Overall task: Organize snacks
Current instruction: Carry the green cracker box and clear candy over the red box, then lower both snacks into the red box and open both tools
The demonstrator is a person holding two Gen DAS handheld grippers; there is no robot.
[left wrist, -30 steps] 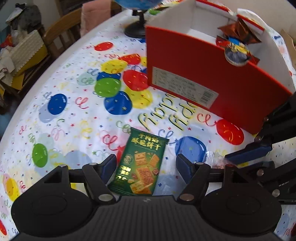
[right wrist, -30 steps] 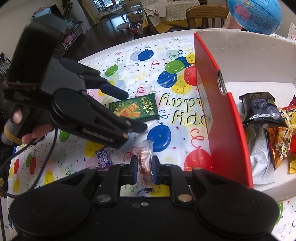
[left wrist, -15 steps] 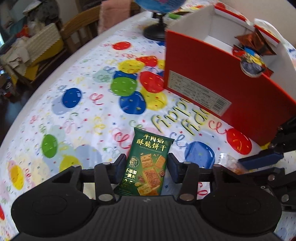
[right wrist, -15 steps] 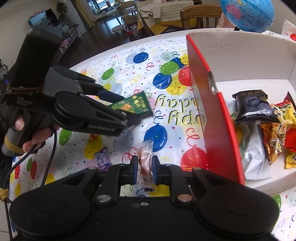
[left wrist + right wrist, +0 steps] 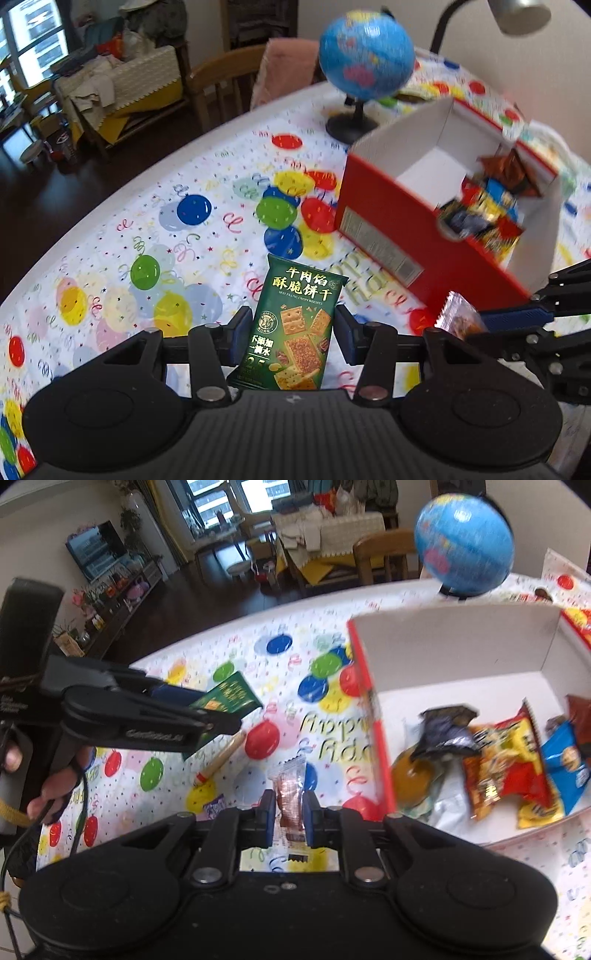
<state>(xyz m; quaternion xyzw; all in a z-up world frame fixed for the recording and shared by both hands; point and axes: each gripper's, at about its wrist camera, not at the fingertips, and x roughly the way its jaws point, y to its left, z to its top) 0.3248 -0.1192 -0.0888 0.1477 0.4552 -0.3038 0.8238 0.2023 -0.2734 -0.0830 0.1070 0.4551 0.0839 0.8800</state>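
The left gripper (image 5: 289, 334) has its jaws clamped on a green cracker packet (image 5: 293, 328), which is lifted clear of the balloon-print surface (image 5: 155, 236) (in the right wrist view the packet (image 5: 227, 696) pokes out past the blue pads). The right gripper (image 5: 289, 814) pinches a small clear-wrapped brown snack (image 5: 290, 794) upright between its jaws, also off the surface. Just to the right stands the red box (image 5: 373, 716) with white inner walls, holding a loose pile of packets: black, orange-red, blue and yellow. A small purple sweet (image 5: 214, 806) and a wooden stick (image 5: 221, 757) lie on the surface near the grippers. A globe (image 5: 365, 55) stands behind the box.
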